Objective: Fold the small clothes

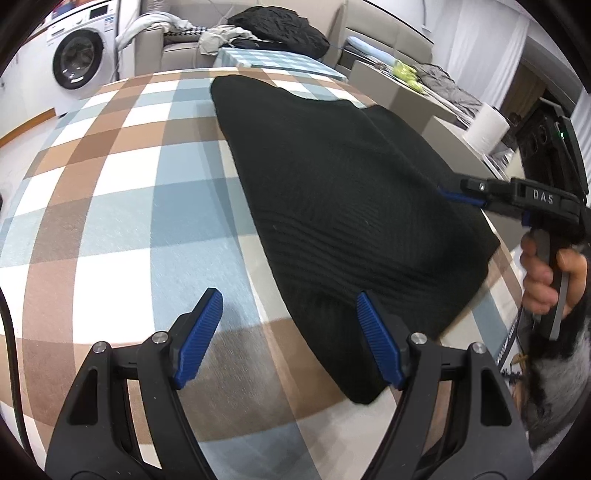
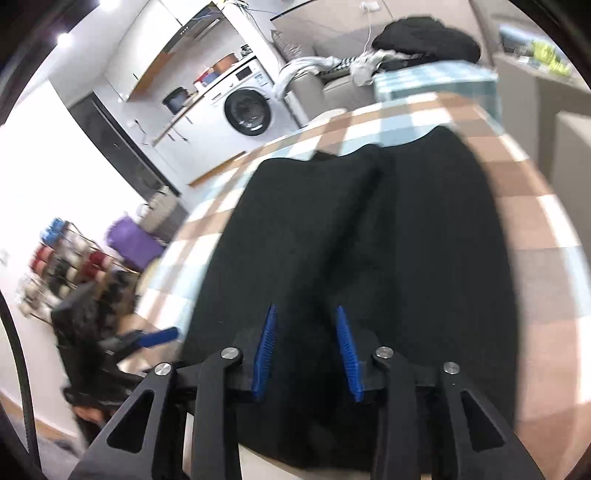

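A black ribbed garment point(image 1: 351, 192) lies flat on the checked tablecloth point(image 1: 110, 184), with a folded layer showing on its left half in the right wrist view point(image 2: 314, 206). My left gripper point(image 1: 288, 299) hovers open at the garment's near left edge, one pad over the bare cloth and one over the fabric. It also shows blurred at the left of the right wrist view point(image 2: 159, 338). My right gripper point(image 2: 306, 310) stands just above the garment's near end, its blue pads apart and pressing on nothing. A hand holds that right gripper point(image 1: 461, 190) at the garment's right edge.
A washing machine point(image 1: 77, 61) stands beyond the table's far left. A sofa with a pile of clothes point(image 1: 280, 29) lies behind, with a folded checked cloth point(image 1: 277, 59) in front. A paper roll point(image 1: 487, 125) stands at the right. A shelf rack point(image 2: 62, 258) is on the floor.
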Available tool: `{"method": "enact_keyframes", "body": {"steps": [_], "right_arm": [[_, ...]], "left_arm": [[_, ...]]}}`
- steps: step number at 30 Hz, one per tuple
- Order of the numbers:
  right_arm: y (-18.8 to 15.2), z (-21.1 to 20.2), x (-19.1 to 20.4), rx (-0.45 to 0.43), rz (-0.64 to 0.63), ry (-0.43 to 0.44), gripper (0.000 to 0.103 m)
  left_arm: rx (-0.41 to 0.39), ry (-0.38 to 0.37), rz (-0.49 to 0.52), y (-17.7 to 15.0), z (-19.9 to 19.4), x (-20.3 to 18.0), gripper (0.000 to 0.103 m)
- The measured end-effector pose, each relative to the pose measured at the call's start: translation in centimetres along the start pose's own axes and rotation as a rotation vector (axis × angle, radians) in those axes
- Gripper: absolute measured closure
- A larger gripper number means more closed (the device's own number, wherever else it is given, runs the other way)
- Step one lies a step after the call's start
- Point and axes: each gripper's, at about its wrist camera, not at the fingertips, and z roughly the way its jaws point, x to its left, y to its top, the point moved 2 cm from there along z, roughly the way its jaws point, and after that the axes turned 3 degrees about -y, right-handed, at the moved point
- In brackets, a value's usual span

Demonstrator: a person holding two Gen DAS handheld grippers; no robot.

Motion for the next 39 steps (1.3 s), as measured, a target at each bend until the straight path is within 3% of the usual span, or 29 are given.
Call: {"method": "enact_keyframes", "body": {"steps": [3, 8, 11, 16, 21, 28, 32, 33, 34, 39], "right_arm": [[0.4, 1.7, 0.5, 0.019, -0.013, 0.034, 0.068], [-1.3, 2.6, 1.0, 0.072, -0.216, -0.212, 0.068], [-2.0, 0.8, 1.8, 0.064, -0.295, -0.259, 0.062], [-2.3, -0.9, -1.0, 0.068, -0.137, -0.170, 0.056], [-2.0, -0.5, -4.0, 0.074, 0.018, 0.002, 0.054], [1.1, 2.3, -3.7, 0.089, 0.033, 0.108, 0.052], [2.5, 4.4, -2.3, 0.099, -0.020, 0.088, 0.053], [2.8, 4.7, -2.1, 0.100, -0.032, 0.075, 0.065], [3.0, 5.0, -1.7, 0.097, -0.059, 0.038, 0.086], [3.4, 3.0, 1.1, 0.041, -0.193, -0.068, 0.093]], "left_arm": [[-0.004, 0.017, -0.025, 0.7, 0.4, 0.4, 0.030], [0.002, 0.035, -0.043, 1.8, 1.5, 0.6, 0.030], [0.006, 0.045, -0.035, 2.4, 2.0, 0.3, 0.030], [0.015, 0.038, -0.023, 3.0, 2.8, 0.0, 0.030], [0.022, 0.034, -0.018, 3.5, 3.4, -0.1, 0.030], [0.023, 0.034, -0.028, 3.8, 3.6, 0.2, 0.030], [0.019, 0.038, -0.036, 3.9, 3.4, 0.5, 0.030], [0.017, 0.039, -0.039, 3.9, 3.4, 0.6, 0.030], [0.014, 0.042, -0.044, 4.0, 3.2, 0.7, 0.030], [-0.017, 0.038, -0.044, 4.6, 1.9, 0.6, 0.030]]}}
